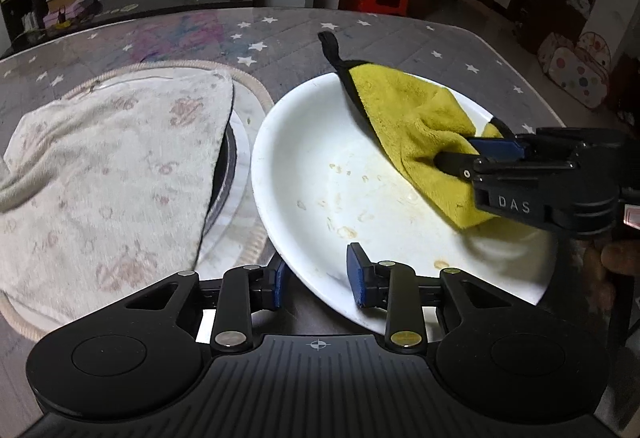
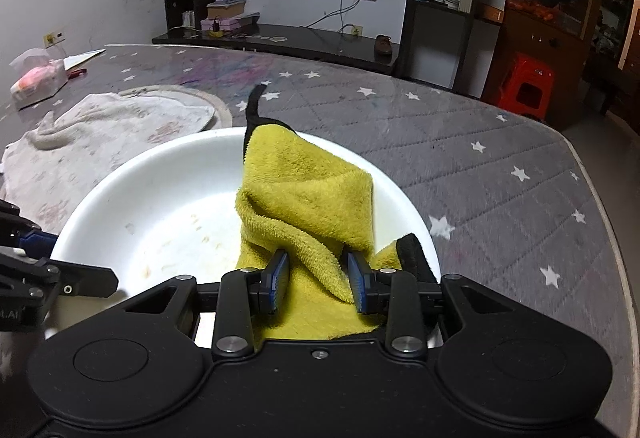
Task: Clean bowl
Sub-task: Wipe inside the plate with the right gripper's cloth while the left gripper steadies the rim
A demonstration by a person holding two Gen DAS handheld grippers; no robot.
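A white bowl (image 1: 320,142) with brownish stains inside sits on the grey star-patterned table; it also shows in the right wrist view (image 2: 160,194). My left gripper (image 1: 320,278) is shut on the bowl's near rim, one finger inside and one outside. My right gripper (image 2: 318,282) is shut on a yellow cloth (image 2: 308,190) with black trim and holds it down inside the bowl. In the left wrist view the right gripper (image 1: 472,154) comes in from the right with the yellow cloth (image 1: 416,118) bunched in it.
A cream patterned towel (image 1: 104,166) lies over a round mat left of the bowl; it also shows in the right wrist view (image 2: 100,134). A tissue pack (image 2: 38,78) lies at the far left. The table edge (image 2: 608,238) curves on the right.
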